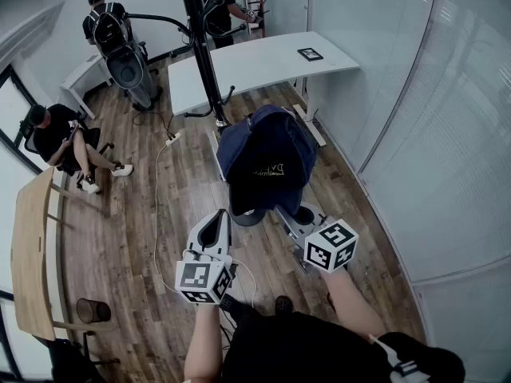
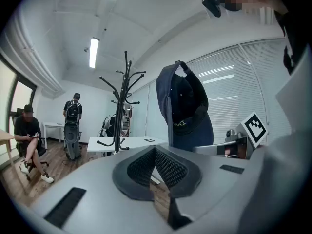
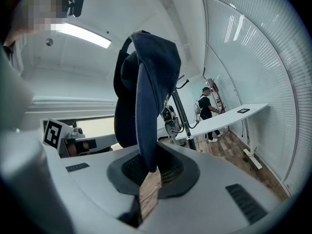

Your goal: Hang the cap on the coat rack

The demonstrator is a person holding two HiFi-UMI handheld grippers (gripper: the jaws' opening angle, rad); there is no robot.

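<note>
Gripping navy cap point(image 3: 146, 82) by its edge: right gripper point(image 3: 150, 165), jaws clamped on fabric. Cap held aloft, near coat rack point(image 1: 201, 46), apart from it. Left gripper point(image 2: 155, 152) jaws pressed together, nothing between.

From the head view we lose the top of the coat rack point(image 1: 201, 46) past the upper edge, so its hooks do not show there. The cap point(image 1: 263, 159) covers the jaws of the right hand-held gripper point(image 3: 148, 173) from above, and its pale print is too small for us to read. A dark flat thing point(image 1: 310, 53) on the desk point(image 1: 255, 66) is too small to name. In the left gripper view the cap's lower edge sinks behind the left hand-held gripper point(image 2: 155, 152).
</note>
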